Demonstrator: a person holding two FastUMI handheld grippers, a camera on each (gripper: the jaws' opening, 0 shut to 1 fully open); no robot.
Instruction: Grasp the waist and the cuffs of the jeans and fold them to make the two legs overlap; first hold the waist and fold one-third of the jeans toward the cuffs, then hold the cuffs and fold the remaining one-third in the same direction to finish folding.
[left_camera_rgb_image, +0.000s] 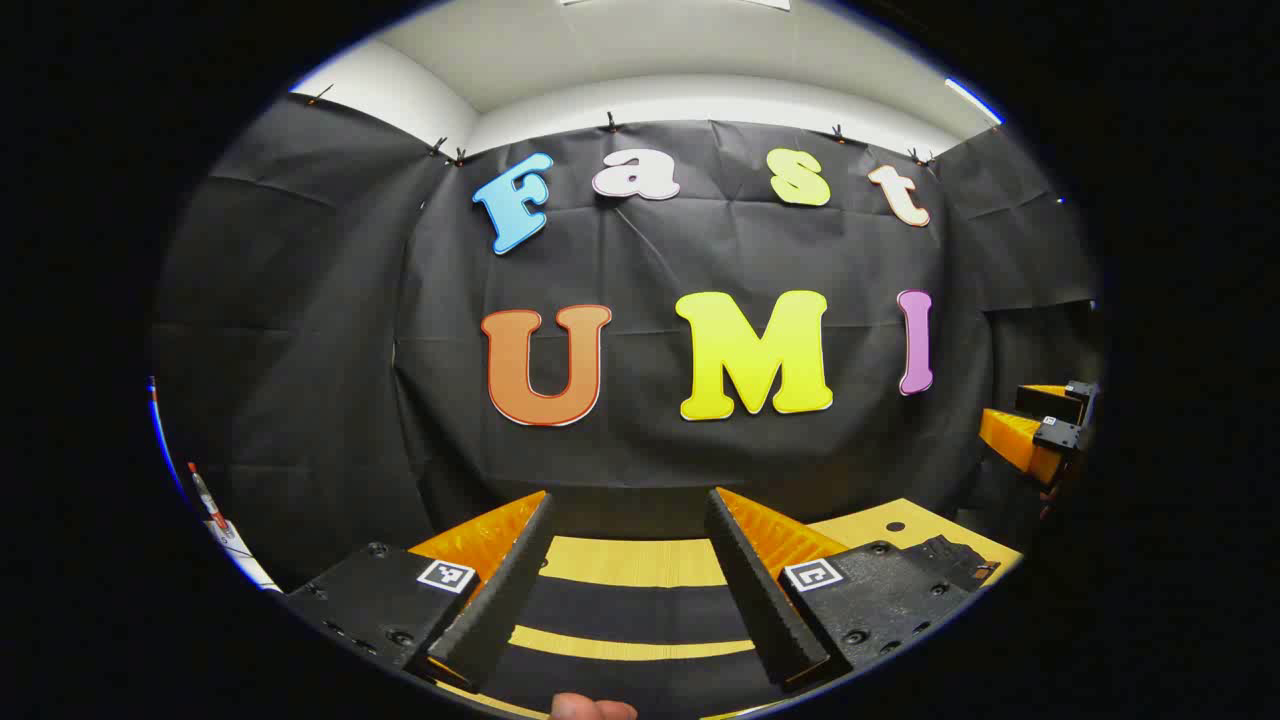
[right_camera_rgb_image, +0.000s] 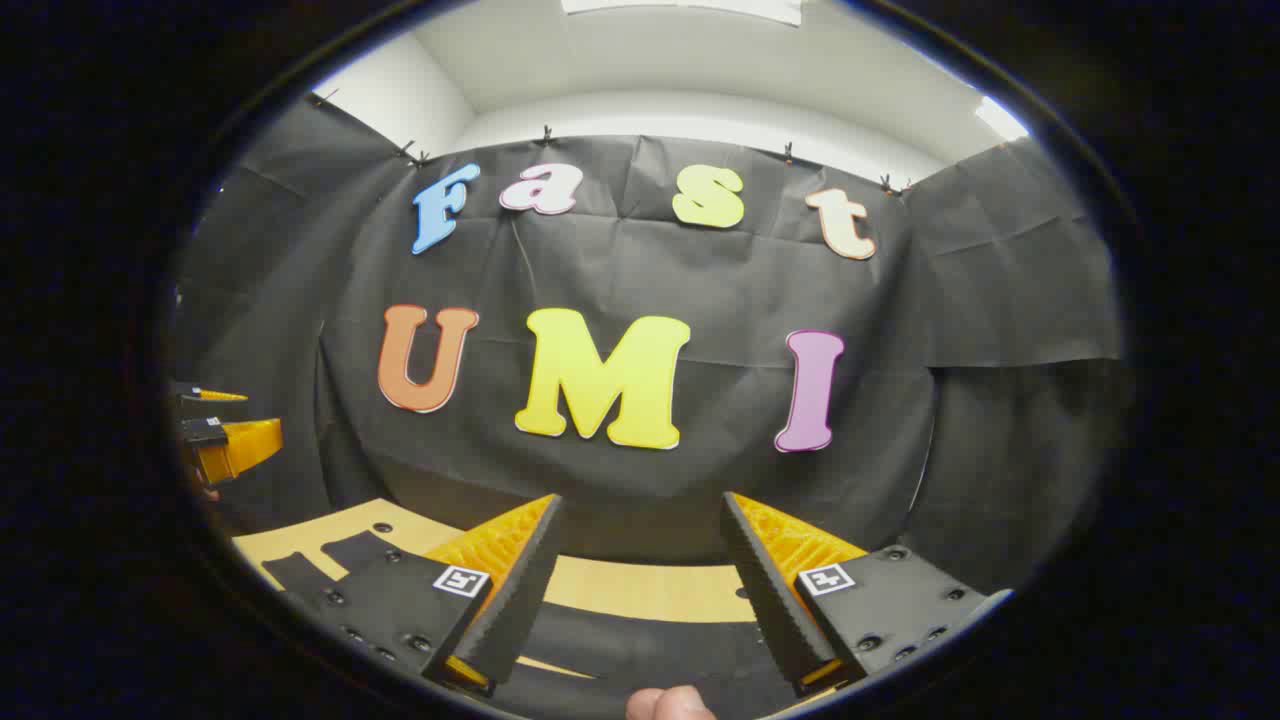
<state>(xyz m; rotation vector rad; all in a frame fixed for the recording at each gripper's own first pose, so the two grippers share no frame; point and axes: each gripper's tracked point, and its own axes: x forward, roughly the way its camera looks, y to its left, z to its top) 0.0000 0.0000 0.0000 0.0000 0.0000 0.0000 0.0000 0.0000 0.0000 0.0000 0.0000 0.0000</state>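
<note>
- in the left gripper view the left tool (left_camera_rgb_image: 628, 520) sits at 6 o'clock, its two fingers spread wide with nothing between them
- between and beyond those fingers lies the pale yellow wooden desk (left_camera_rgb_image: 640, 562) with dark bands across it; whether these bands are the jeans cannot be told
- a fingertip of the holding hand (left_camera_rgb_image: 592, 708) peeks in at the very bottom, 6 o'clock
- the right tool (left_camera_rgb_image: 1035, 432) shows at 3 o'clock in this view, well apart, raised above the desk
- in the right gripper view the right tool (right_camera_rgb_image: 640, 520) is at 6 o'clock, fingers likewise spread apart and empty
- the desk (right_camera_rgb_image: 650, 590) shows between them, with dark material (right_camera_rgb_image: 320, 565) lying on it toward 8 o'clock
- the left tool (right_camera_rgb_image: 232, 445) shows at 9 o'clock here, held above the desk
- a thumb tip (right_camera_rgb_image: 670, 703) shows at 6 o'clock
- black cloth booth wall (right_camera_rgb_image: 620, 270) hangs behind the desk, white ceiling (right_camera_rgb_image: 680, 60) at 12 o'clock
</note>
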